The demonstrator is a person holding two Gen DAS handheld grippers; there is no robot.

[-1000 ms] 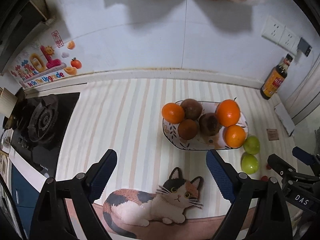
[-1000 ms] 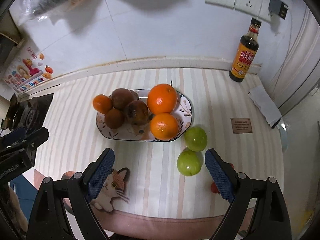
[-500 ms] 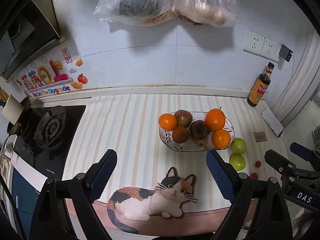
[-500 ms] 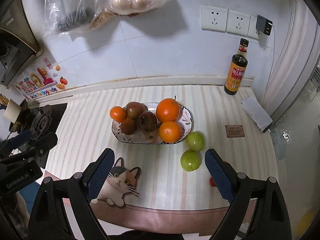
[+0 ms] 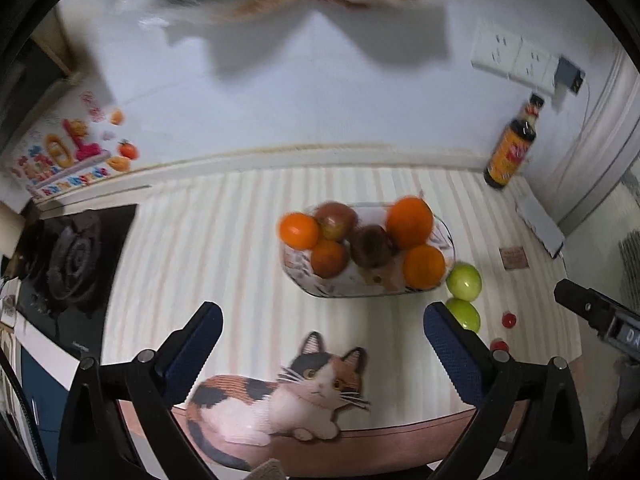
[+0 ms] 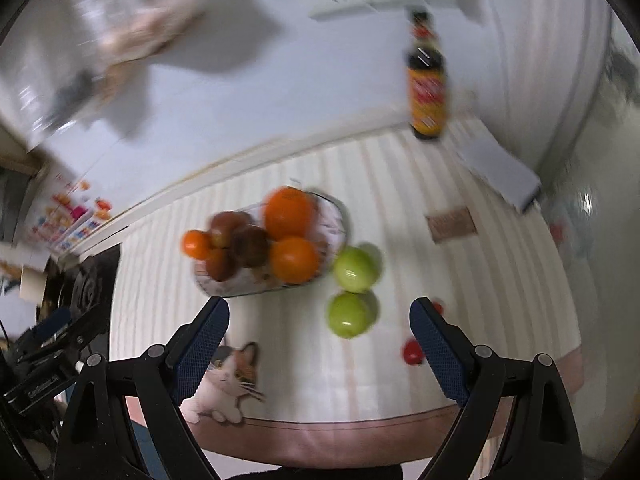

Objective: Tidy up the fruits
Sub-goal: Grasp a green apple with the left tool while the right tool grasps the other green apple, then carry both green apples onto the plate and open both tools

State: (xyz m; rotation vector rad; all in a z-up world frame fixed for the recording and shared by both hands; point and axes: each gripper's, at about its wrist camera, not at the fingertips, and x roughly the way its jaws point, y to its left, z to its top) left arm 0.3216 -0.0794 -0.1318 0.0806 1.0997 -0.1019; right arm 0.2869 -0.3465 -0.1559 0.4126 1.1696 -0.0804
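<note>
Hovering over the striped counter, the right gripper (image 6: 319, 330) has its jaws spread wide and empty, and the nearer green apple (image 6: 349, 315) sits at centre frame just beyond the gap between them, slightly right of its midline. The second green apple (image 6: 355, 269) lies just behind it, beside the fruit plate (image 6: 338, 220). The left gripper (image 5: 323, 336), equally wide and empty, faces the plate, with both apples off toward its right finger. Being round, the apples dictate no grasp axis; the right hand looks better placed.
</note>
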